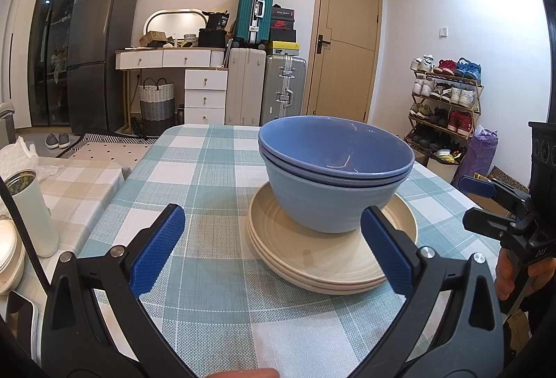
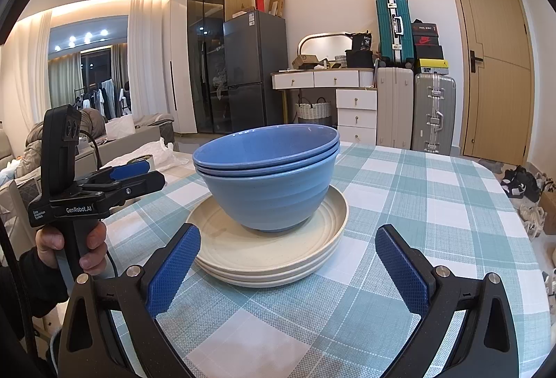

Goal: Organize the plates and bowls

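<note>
Stacked blue bowls (image 1: 333,176) nested atop stacked cream plates (image 1: 330,259), centre of checked tablecloth (image 1: 208,273). Left gripper (image 1: 274,252) spread wide, empty, short of plates at 12 o'clock. Right gripper (image 2: 288,270) likewise agape, empty. White tumbler (image 1: 31,211) at 9 o'clock. Path to stack unobstructed.

Both wrist views low, near, facing the stacked bowls (image 1: 333,169) (image 2: 269,166) from left and right

glossy blue bowls (image 1: 333,169), matt cream plates (image 1: 323,259), woven tablecloth (image 1: 194,190)
</note>
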### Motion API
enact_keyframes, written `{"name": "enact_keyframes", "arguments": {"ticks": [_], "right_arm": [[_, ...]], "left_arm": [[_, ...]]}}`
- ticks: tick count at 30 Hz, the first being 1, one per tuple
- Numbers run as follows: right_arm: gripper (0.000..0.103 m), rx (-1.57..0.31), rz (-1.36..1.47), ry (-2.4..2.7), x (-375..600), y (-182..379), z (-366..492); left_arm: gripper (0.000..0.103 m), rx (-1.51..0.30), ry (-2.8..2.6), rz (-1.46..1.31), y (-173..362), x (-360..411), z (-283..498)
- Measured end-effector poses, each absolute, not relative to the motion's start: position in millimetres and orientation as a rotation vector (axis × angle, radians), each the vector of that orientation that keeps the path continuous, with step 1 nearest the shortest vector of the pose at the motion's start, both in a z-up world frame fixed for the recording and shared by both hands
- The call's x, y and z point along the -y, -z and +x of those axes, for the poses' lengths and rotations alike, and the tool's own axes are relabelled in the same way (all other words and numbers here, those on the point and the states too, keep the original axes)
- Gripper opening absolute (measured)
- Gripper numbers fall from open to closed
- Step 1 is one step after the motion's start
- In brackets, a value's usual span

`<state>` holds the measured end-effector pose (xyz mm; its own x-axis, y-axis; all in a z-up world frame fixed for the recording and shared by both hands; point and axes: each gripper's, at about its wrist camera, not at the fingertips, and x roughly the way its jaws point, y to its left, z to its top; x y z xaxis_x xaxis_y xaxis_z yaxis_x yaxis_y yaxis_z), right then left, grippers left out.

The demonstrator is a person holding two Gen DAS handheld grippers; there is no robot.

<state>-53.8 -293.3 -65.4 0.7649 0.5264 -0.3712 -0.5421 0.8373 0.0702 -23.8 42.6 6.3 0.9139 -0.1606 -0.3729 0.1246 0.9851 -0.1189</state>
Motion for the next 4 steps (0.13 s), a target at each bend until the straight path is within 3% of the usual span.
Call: {"name": "enact_keyframes", "arguments": {"ticks": [4], "right_arm": [[0.102, -0.391, -0.042, -0.581, 292.4, 65.6, -54.5]], "left_arm": [[0.101, -0.396, 0.153, -0.094, -5.8, -42.6, -23.7]]}}
